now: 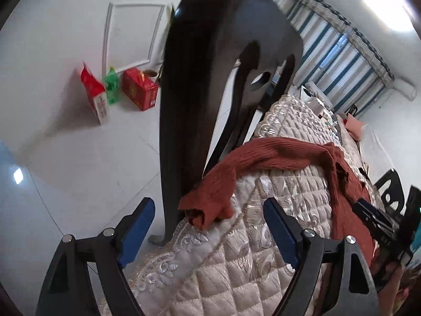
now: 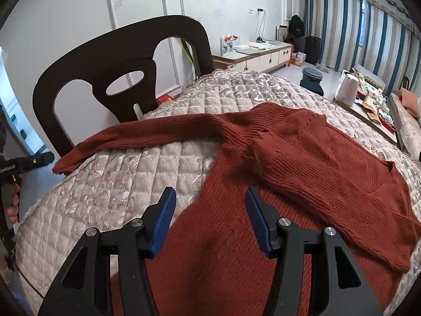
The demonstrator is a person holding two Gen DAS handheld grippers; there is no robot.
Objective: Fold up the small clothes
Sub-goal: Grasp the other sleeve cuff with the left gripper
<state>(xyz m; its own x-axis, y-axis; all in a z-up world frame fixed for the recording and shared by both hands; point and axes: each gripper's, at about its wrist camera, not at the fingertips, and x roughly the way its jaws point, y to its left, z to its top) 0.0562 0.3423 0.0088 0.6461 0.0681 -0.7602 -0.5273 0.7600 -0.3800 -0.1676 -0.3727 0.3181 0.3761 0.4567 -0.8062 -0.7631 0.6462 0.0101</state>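
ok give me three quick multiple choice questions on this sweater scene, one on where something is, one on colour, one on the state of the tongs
1. Where does the cuff of the outstretched sleeve lie?
A. at the edge of the quilted table cover, near the dark chair
B. on the floor by the red boxes
C. draped over the chair back

2. What colour is the sweater?
A. navy blue
B. rust red
C. pale grey

3. What state are the left tongs in?
A. shut on the cuff
B. shut on nothing
C. open, holding nothing

Answers:
1. A, the cuff rests at the rim of the quilted cover beside the chair.
2. B, the ribbed knit is rust red in both views.
3. C, the blue pads stand wide apart with the cuff ahead of them, ungripped; the right tongs are open too, over the sweater body.
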